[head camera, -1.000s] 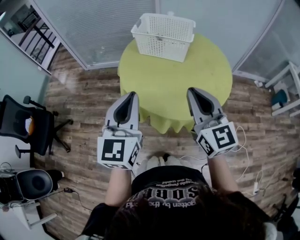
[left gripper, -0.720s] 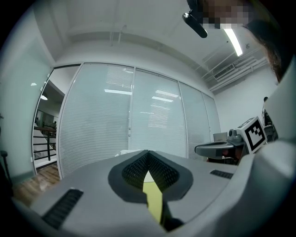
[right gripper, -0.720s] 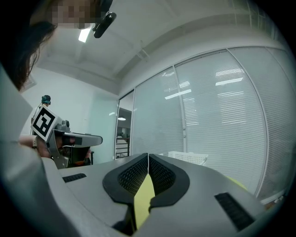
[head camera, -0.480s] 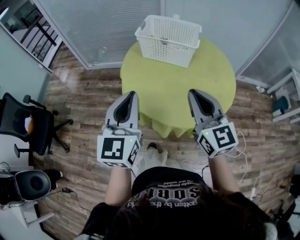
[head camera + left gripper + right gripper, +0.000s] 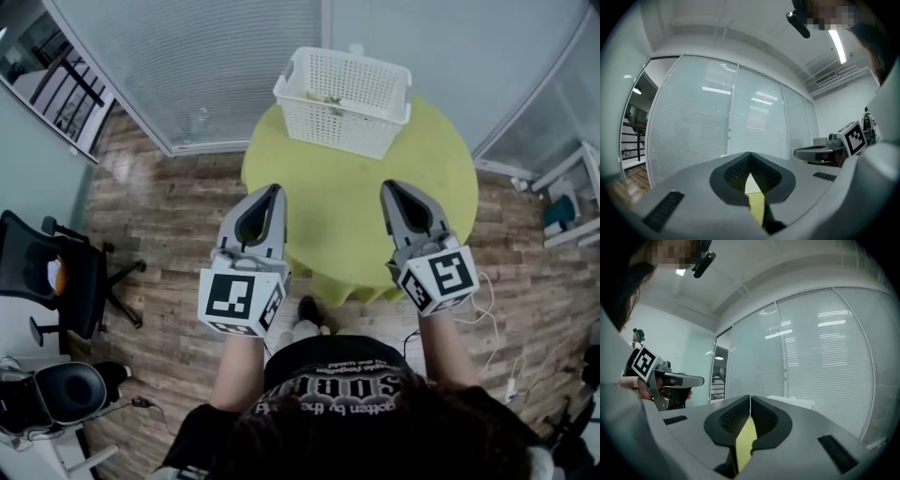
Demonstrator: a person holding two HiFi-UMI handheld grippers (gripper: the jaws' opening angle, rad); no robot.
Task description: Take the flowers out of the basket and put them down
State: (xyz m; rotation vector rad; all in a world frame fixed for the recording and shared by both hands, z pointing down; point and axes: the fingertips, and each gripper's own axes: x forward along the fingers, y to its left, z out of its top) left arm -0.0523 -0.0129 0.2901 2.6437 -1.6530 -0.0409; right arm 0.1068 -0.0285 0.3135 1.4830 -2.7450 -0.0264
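Your left gripper (image 5: 274,189) and right gripper (image 5: 387,186) are closed, empty; the flowers (image 5: 326,97) in the far basket (image 5: 330,132) look light and crushable, so take the stems.

Inside the white plastic lattice basket (image 5: 343,100) at the far side of the round yellow-green cloth-covered table (image 5: 347,202), only a faint greenish scrap (image 5: 323,97) shows, too small to identify. Left of the table, a black office chair (image 5: 56,272) is cropped by the frame's edge.
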